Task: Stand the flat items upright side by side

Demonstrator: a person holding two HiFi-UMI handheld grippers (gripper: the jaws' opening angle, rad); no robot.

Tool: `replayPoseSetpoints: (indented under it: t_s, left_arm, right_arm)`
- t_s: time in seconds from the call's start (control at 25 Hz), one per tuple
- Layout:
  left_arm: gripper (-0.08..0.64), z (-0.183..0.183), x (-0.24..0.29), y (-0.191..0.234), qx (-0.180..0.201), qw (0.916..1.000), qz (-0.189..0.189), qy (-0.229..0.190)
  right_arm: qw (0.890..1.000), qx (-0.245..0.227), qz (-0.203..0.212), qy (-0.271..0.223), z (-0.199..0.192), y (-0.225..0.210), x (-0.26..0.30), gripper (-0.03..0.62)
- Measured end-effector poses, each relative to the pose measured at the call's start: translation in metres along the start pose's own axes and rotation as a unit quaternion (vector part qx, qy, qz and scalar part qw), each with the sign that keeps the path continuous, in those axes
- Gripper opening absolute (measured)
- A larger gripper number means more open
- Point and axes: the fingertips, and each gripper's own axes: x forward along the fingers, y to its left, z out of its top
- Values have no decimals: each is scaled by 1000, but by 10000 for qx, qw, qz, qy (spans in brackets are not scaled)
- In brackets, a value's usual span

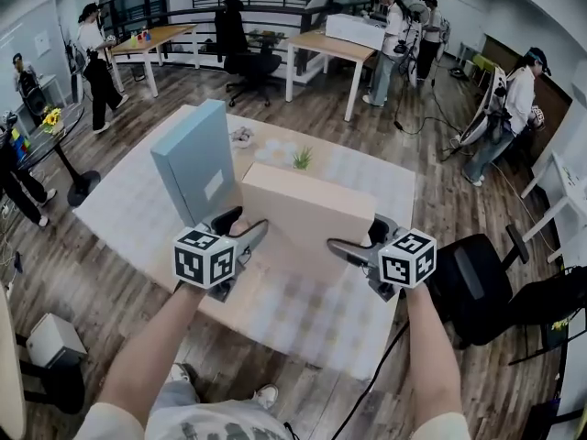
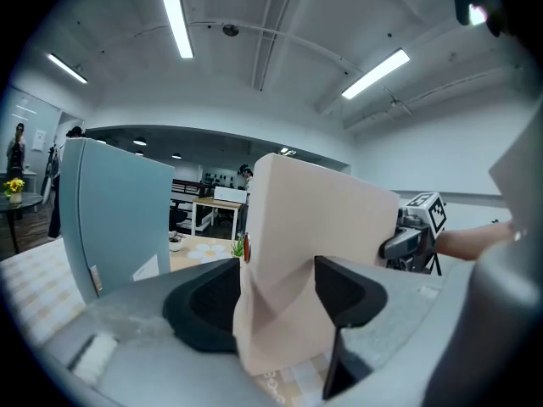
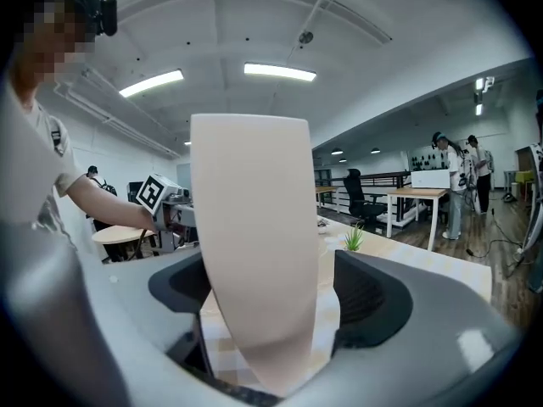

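Observation:
A blue flat box (image 1: 194, 159) stands upright on the cloth-covered table (image 1: 303, 328); in the left gripper view the blue box (image 2: 114, 210) rises at the left. Beside it a beige flat box (image 1: 307, 209) stands on its long edge. My left gripper (image 1: 246, 223) is shut on the beige box's left end, and both pads press the beige box (image 2: 322, 219) in its own view. My right gripper (image 1: 353, 241) is open around the right end. The beige box (image 3: 254, 244) sits between the right jaws, with a strip of cloth showing beside the right-hand pad.
A small potted plant (image 1: 302, 159) and a small pale object (image 1: 242, 137) sit on the far part of the table. A black office chair (image 1: 472, 287) stands close on the right. A white box (image 1: 50, 337) lies on the floor at left. People stand around distant desks.

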Motion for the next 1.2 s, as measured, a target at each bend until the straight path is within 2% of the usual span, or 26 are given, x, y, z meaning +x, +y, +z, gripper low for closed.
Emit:
replayPoseSetpoints:
  t_s: [0.16, 0.24, 0.4, 0.76, 0.96, 1.2]
  left_arm:
    - [282, 1, 1, -1, -3, 10000, -30, -15]
    - [284, 0, 1, 0, 12, 10000, -51, -7]
    - [282, -1, -4, 3, 25, 10000, -38, 17]
    - [284, -6, -17, 18, -31, 9999, -122, 11]
    - [284, -9, -29, 37, -110, 9998, -165, 17]
    - [282, -11, -52, 65, -164, 9995, -270, 20]
  right_arm:
    - [9994, -17, 332, 62, 2, 5, 8, 431]
    - [9988, -135, 461, 135, -1, 11, 14, 395]
    - [9983, -492, 283, 138, -1, 22, 18, 350]
    - [9946, -610, -769, -346, 3, 35, 20, 307]
    - [9833, -930, -1501, -430, 7, 48, 35, 305]
    - [9668, -689, -2421, -451, 15, 57, 61, 305]
